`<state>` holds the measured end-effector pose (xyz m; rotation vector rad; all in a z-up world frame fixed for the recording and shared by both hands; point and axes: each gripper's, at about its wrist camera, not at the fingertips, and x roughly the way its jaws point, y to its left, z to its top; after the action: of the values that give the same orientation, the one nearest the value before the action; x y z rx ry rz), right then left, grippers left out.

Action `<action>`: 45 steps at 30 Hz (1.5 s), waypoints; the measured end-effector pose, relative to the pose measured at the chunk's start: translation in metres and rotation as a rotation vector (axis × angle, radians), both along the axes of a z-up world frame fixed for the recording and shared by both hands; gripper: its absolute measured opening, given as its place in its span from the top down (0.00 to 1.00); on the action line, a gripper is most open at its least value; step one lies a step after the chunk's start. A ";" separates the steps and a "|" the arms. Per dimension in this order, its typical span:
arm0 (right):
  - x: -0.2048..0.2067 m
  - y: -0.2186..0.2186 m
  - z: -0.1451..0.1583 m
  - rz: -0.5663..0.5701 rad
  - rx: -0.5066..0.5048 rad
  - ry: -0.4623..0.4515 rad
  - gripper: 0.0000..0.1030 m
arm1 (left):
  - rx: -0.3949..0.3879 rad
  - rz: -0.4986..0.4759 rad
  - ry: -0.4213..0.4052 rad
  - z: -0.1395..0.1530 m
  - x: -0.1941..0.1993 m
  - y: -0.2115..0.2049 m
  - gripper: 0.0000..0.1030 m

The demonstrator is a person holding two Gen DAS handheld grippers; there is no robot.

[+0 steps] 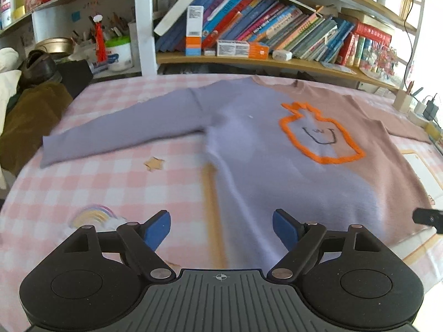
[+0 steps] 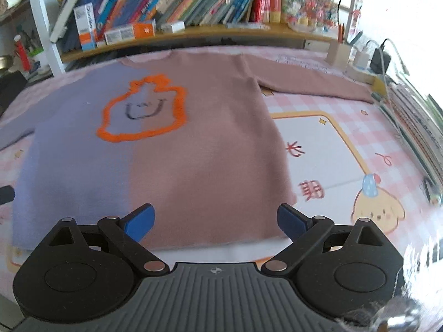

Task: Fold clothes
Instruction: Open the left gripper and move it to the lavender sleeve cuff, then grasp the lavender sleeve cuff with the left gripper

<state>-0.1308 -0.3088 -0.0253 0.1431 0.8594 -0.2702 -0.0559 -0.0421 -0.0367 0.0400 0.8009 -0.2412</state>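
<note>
Folding is not yet begun: the sweater (image 1: 263, 149) is spread flat on the desk (image 1: 110, 182), sleeves out (no crease seen). Left gripper (image 1: 221, 228) and right gripper (image 2: 216, 221) are held wide open, empty.

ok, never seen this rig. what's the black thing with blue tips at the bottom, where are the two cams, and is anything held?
No robot arm here: a person holds a hand gripper in each hand, each carrying a fisheye camera that looks along its fingers. One picture shows the left gripper, the other the right gripper; the blue tips are the finger pads. Both stand open and hold nothing. A two-tone sweater, lilac and dusty pink with an orange outline, lies flat, sleeves spread, on a pink checked tablecloth. Behind it stands a bookshelf.
</note>
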 end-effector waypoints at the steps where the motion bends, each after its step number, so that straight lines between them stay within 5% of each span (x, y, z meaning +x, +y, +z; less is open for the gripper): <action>1: -0.003 0.011 0.000 -0.014 -0.006 0.000 0.05 | -0.004 -0.015 0.002 -0.001 0.002 0.007 0.17; 8: -0.009 0.064 -0.003 -0.084 -0.018 0.012 0.06 | -0.042 -0.054 0.012 -0.007 0.017 0.054 0.17; 24: 0.019 0.123 0.007 -0.014 -0.101 0.033 0.05 | -0.123 0.341 -0.083 -0.020 0.073 0.196 0.17; 27: 0.022 0.129 0.010 0.001 -0.125 0.039 0.05 | -0.185 0.370 -0.108 -0.026 0.087 0.212 0.23; 31: 0.021 0.132 0.014 0.002 -0.153 0.041 0.06 | -0.252 0.423 -0.061 -0.037 0.109 0.222 0.53; 38: 0.016 0.128 0.019 -0.021 -0.187 0.051 0.06 | -0.358 0.512 -0.074 -0.046 0.133 0.229 0.55; 45: 0.013 0.121 0.020 -0.051 -0.196 0.066 0.06 | -0.553 0.527 -0.066 -0.055 0.141 0.224 0.60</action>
<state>-0.1181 -0.1879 -0.0057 -0.0265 0.8908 -0.4063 0.0849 0.1823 -0.0914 -0.6726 0.6313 0.0457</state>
